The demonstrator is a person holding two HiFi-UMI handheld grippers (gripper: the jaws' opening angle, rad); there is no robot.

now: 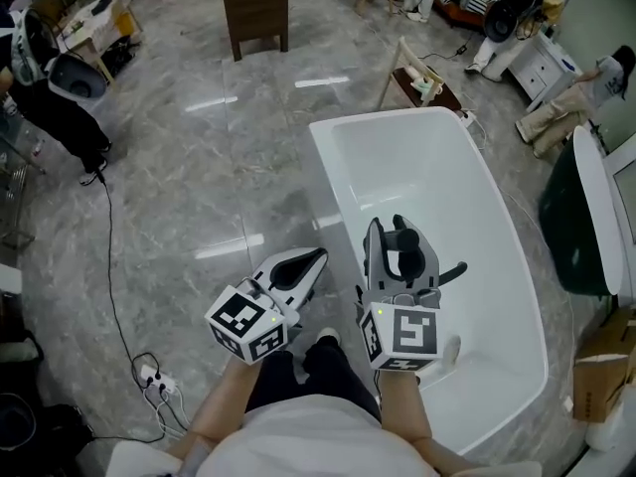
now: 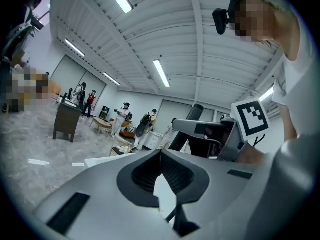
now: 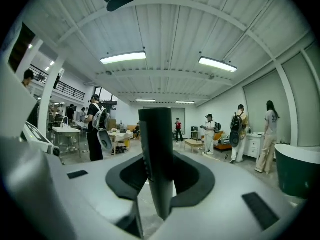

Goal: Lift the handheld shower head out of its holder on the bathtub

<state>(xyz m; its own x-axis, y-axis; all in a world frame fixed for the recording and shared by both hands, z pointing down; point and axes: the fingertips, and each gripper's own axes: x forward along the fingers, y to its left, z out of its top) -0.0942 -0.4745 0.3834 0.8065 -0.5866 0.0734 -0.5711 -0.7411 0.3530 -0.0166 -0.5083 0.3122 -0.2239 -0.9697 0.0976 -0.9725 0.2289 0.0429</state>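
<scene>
The handheld shower head (image 1: 404, 247) is a dark, slim wand. It stands upright between the jaws of my right gripper (image 1: 397, 241), lifted above the near end of the white bathtub (image 1: 497, 227). In the right gripper view its dark handle (image 3: 157, 154) fills the gap between the pads, so the gripper (image 3: 159, 176) is shut on it. My left gripper (image 1: 301, 266) hovers beside it over the floor, just left of the tub rim. Its jaws (image 2: 160, 156) meet with nothing between them. The left gripper view also catches the shower head (image 2: 194, 113) in the right gripper. The holder is hidden.
A dark wooden cabinet (image 1: 255, 8) stands far back on the marble floor. A power strip with its cable (image 1: 154, 377) lies at lower left. A dark green tub (image 1: 571, 222) and a cardboard box (image 1: 596, 381) sit at the right. Several people stand at the room's edges.
</scene>
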